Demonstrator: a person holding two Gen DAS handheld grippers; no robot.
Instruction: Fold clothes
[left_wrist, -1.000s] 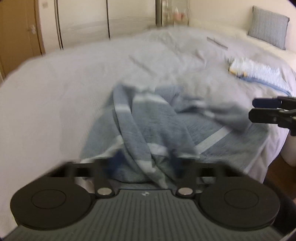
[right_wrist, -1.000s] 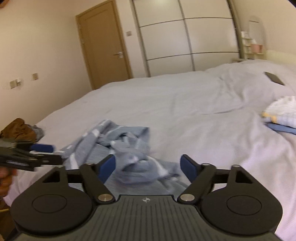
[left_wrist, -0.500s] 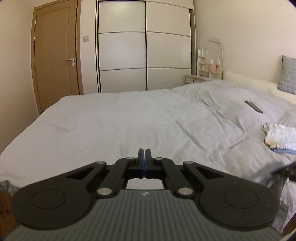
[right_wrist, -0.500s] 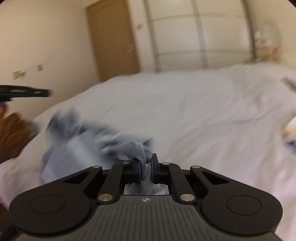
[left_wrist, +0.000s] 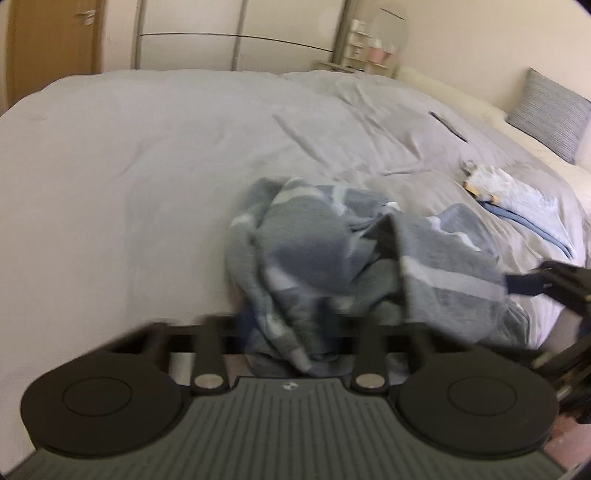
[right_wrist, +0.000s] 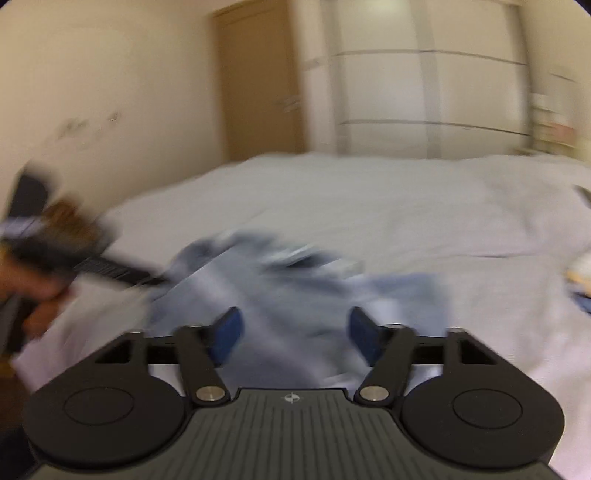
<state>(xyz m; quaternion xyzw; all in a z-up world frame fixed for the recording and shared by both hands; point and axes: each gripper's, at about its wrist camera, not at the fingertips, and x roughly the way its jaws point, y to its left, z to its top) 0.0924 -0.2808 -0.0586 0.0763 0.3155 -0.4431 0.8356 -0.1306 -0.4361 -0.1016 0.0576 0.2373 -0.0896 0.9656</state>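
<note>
— On the bed (left_wrist: 147, 177), what is listed?
— One crumpled grey-blue garment with pale stripes (left_wrist: 332, 266), lying at the near edge of the light grey cover. A folded pale pile (left_wrist: 517, 192) lies well apart, toward the grey pillow (left_wrist: 550, 114).
— Left hand-held gripper (left_wrist: 291, 332)?
— Fingers spread, the cloth lying between them; blurred.
— Right hand-held gripper (right_wrist: 295, 332)?
— Blue pads (right_wrist: 229, 332) wide apart, over the garment; whether they touch it cannot be told.
</note>
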